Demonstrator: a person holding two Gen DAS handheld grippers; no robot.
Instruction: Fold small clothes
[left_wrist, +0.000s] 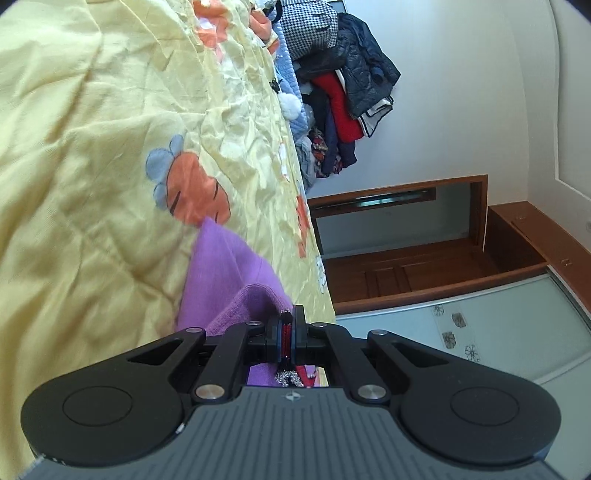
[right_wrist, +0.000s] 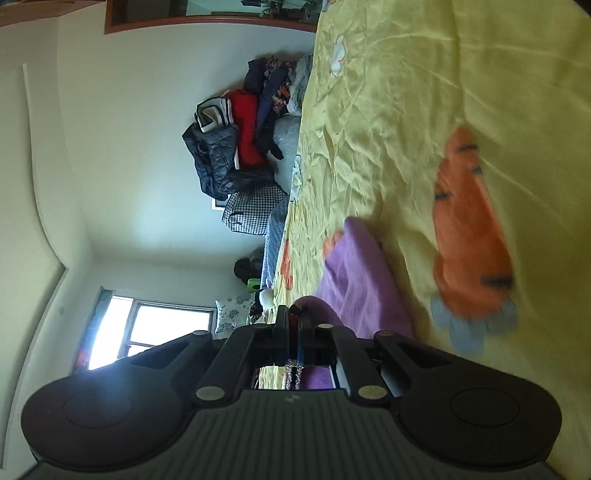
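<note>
You hold both grippers rolled onto their sides, so the bed runs up one side of each view and the room up the other. That sideways roll puts the closing line of each pair of jaws flat with the bedspread (left_wrist: 110, 129), which is how you would pinch a thin cloth edge lying on it.

Your left gripper (left_wrist: 287, 325) has its jaws pressed together on the purple garment (left_wrist: 225, 280); the knit edge curls right up to the fingertips and disappears between them. From there the cloth stretches forward across the yellow bedspread, away from the gripper, towards the orange carrot print (left_wrist: 195, 188).

Your right gripper (right_wrist: 293, 321) is likewise clamped shut on the same purple garment (right_wrist: 354, 273), with a rolled hem just at the tips and the rest of the fabric lying ahead over the bedspread (right_wrist: 406, 110), short of the big carrot print (right_wrist: 472, 236).

With one pinch in each gripper, I judge you are carrying an edge of the garment over to make a fold; both views are smeared. The garment sits towards the middle of the bedspread, well away from the pile of clothes (right_wrist: 240, 140) heaped at the far edge of the bed against the wall. How many layers lie under the fabric I cannot tell.
</note>
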